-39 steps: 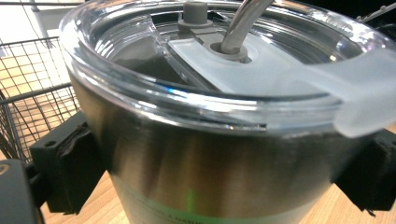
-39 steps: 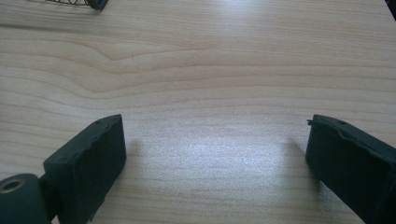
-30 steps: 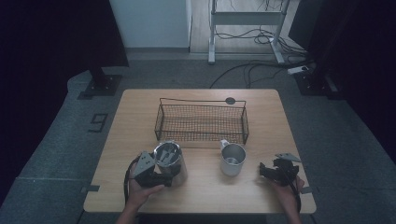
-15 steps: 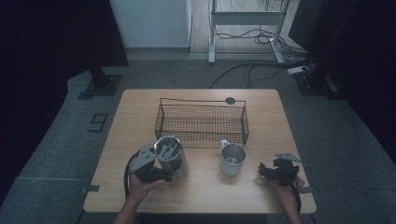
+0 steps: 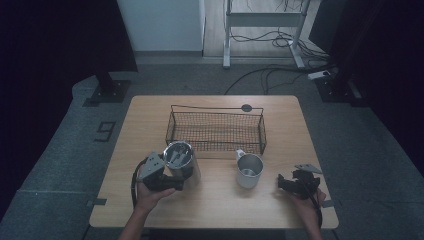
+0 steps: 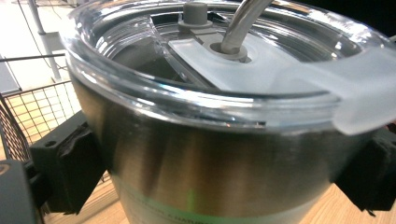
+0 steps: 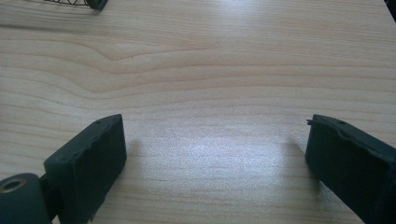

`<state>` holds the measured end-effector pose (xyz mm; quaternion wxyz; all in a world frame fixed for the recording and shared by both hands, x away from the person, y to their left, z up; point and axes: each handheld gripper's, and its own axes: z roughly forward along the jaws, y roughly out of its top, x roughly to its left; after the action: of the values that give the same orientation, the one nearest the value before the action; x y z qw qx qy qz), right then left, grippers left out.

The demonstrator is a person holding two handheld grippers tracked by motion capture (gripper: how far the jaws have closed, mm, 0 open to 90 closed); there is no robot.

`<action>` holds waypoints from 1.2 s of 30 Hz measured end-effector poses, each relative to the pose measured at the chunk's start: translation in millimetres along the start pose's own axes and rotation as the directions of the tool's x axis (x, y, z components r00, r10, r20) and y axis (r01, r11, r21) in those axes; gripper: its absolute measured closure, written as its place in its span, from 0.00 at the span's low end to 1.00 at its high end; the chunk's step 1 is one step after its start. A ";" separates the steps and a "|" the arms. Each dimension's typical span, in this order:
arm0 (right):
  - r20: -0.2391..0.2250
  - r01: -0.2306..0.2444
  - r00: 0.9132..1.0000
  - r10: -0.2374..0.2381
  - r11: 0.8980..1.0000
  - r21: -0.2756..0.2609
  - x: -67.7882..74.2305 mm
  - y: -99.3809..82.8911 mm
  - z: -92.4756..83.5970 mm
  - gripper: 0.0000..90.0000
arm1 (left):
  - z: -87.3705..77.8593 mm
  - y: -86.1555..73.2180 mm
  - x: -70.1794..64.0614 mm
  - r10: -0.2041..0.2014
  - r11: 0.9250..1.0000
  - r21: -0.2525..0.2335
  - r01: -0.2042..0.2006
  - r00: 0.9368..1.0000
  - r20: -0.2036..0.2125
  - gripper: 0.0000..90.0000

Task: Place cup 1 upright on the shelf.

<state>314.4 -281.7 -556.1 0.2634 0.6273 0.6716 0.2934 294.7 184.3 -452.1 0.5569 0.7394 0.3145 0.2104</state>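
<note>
Steel tumbler [image 5: 181, 161] apparently clamped by left gripper [image 5: 172, 179], hand low behind it, right gripper [image 5: 289, 184] spread, resting on table [image 5: 220, 210]

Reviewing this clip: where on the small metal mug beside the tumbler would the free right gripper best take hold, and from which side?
Probably the mug body, from its right side, level with the table. It stands upright with an open top, and its handle points back toward the wire basket, so the right wall is bare. The right gripper is open and already on that side.
</note>
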 end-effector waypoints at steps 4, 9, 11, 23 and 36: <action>0.000 0.000 1.000 0.000 1.000 0.000 0.0 0.0 0.0 0.06 | 0.2 3.0 1.9 0.001 1.000 -0.003 -0.001 1.000 0.000 0.05; 0.000 0.000 1.000 0.000 1.000 0.000 0.0 0.0 0.0 0.06 | 0.6 7.2 4.8 0.004 1.000 -0.005 -0.004 1.000 -0.003 0.05; 0.000 0.000 1.000 0.000 1.000 0.000 0.0 0.0 0.0 0.06 | 0.7 8.8 6.4 0.004 1.000 -0.007 -0.004 1.000 -0.003 0.05; 0.002 0.001 1.000 -0.001 1.000 -0.001 -0.1 0.0 0.0 0.06 | 3.7 14.8 13.6 -0.001 1.000 -0.006 0.000 1.000 -0.012 0.05; 0.002 -0.003 1.000 0.003 1.000 -0.001 -0.2 0.0 -0.1 0.06 | 7.0 22.0 20.2 0.000 1.000 -0.011 0.000 1.000 -0.021 0.05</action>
<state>314.4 -281.9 -556.1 0.2639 0.6285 0.6703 0.2933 318.8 189.6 -433.9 0.5575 0.7341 0.3193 0.2199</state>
